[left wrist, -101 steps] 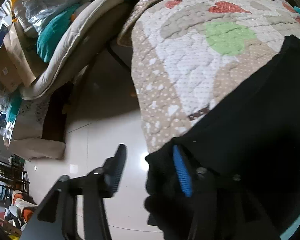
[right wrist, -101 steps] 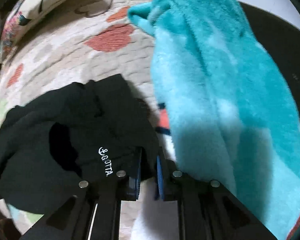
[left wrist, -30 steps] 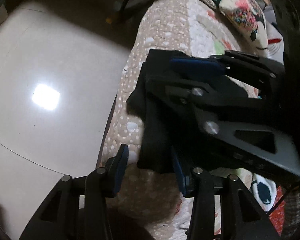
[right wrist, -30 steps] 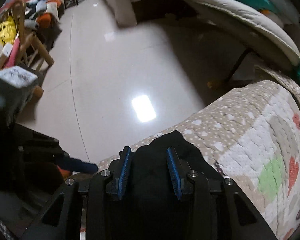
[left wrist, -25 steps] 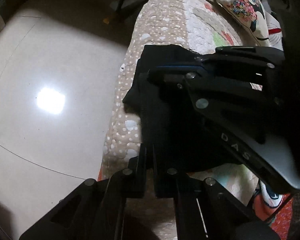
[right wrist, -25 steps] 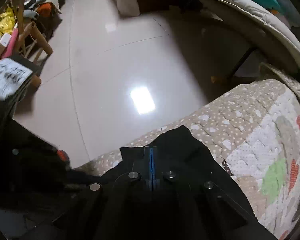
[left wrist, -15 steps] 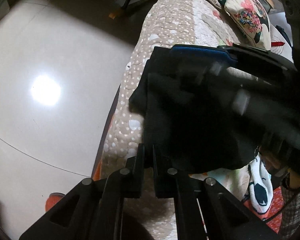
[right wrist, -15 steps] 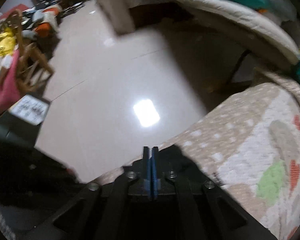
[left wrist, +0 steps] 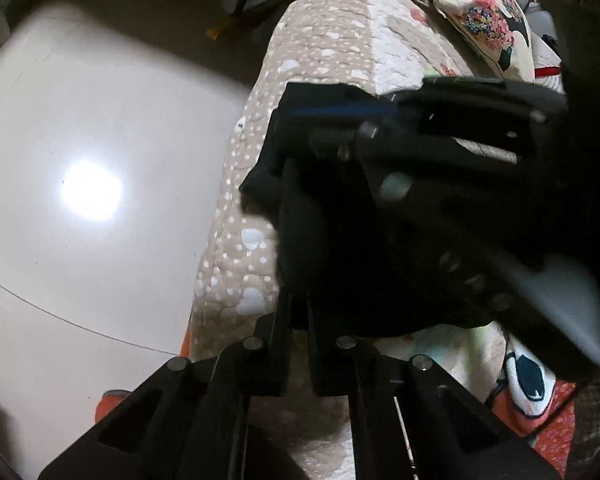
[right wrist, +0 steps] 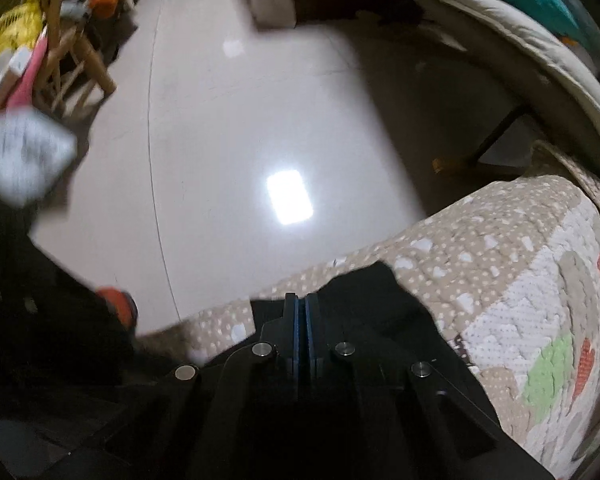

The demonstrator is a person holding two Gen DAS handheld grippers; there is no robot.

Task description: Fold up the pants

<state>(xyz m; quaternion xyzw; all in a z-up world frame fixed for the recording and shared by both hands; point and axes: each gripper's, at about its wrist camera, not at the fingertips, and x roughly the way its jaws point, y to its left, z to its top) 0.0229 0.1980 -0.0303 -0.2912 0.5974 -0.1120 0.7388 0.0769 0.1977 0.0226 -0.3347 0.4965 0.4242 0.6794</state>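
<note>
The black pants [left wrist: 324,240] lie bunched at the edge of the quilted bed cover [left wrist: 332,48]. My left gripper [left wrist: 298,304] is shut on the near edge of the pants. In the left wrist view the right gripper [left wrist: 340,112] reaches in from the right, blurred, over the far edge of the pants. In the right wrist view the right gripper [right wrist: 301,304] has its blue pads pressed together over the black pants [right wrist: 364,292] at the bed cover's edge [right wrist: 500,248]. Whether cloth sits between the pads is hidden.
A glossy white floor [right wrist: 240,120] lies beyond the bed edge. A wooden chair with piled clothes [right wrist: 60,48] stands at the far left. A padded bench with teal cloth [right wrist: 540,4] sits at the upper right. A floral pillow [left wrist: 488,20] lies on the bed.
Both grippers closed from open within the last second, the left one on the pants' edge. The right gripper has shifted and blurs with motion, and the pants are lifted slightly.
</note>
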